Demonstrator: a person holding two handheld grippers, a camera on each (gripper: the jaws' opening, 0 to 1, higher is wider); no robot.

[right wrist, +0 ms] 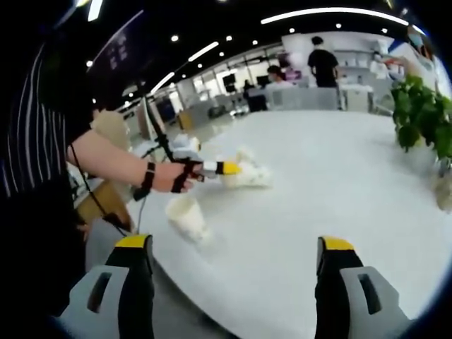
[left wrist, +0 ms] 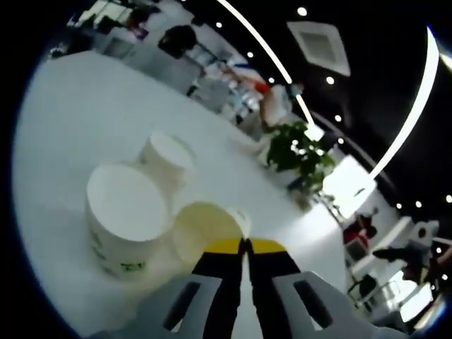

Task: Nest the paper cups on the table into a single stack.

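White table (left wrist: 78, 120) carries cups. Plant (left wrist: 300, 150) at far edge. Large cup (left wrist: 127, 219) upside down, smaller cup (left wrist: 166, 159) just behind. Left gripper (left wrist: 245, 247) jaws pressed together on rim of tipped cup (left wrist: 205, 227), probably gripping. Right gripper (right wrist: 233, 251) wide open, holding nothing, above table edge; separate cup (right wrist: 187, 215) lies near edge.

Bright ceiling strip lights (left wrist: 413, 113) glare on the white table (right wrist: 339, 183); fisheye edges warp, motion blur throughout.
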